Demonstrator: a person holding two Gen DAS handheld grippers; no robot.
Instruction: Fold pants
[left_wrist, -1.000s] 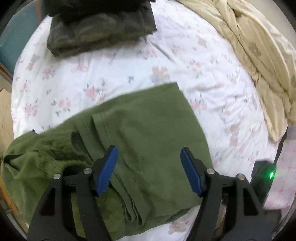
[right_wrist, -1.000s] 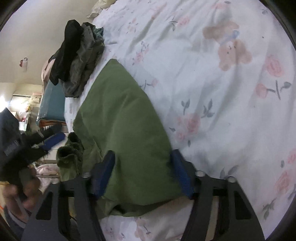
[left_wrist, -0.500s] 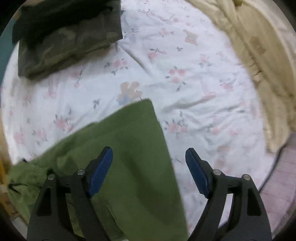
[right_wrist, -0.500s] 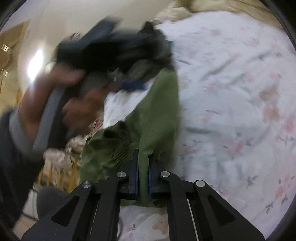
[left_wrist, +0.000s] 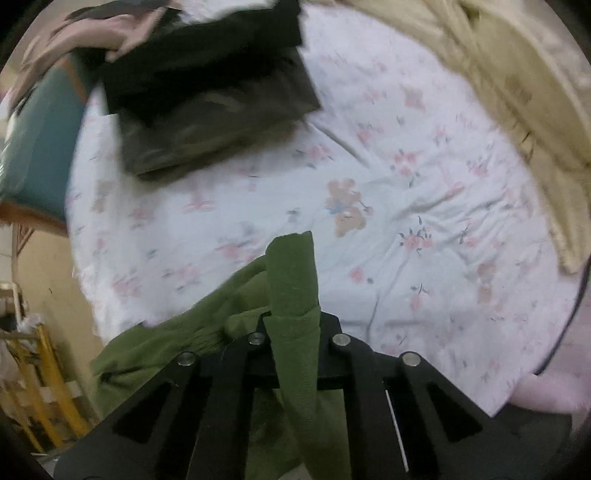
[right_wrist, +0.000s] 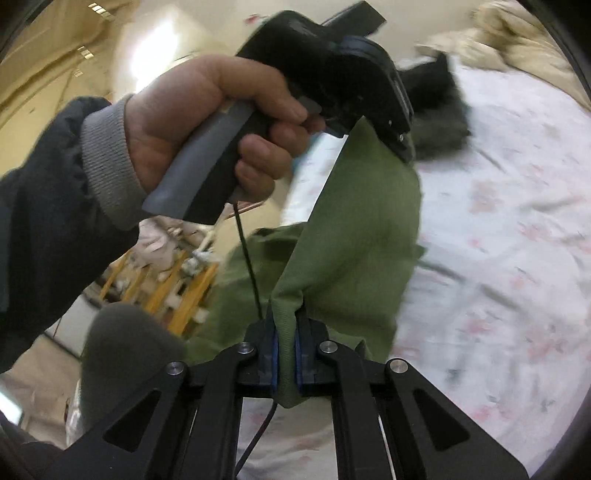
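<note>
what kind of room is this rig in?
Most likely a home bedroom: the olive-green pants are being folded on a bed with a white floral sheet, a rumpled beige quilt along one edge and a stack of folded dark clothes on it.

Left wrist camera looks steeply down at the bed (left_wrist: 424, 206); right looks shallower, close; both share the green pants (right_wrist: 354, 236).

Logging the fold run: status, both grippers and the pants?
Left gripper shut on green pants. Right gripper shut on them too, cloth lifted between. Dark folded stack beyond, apart.
</note>
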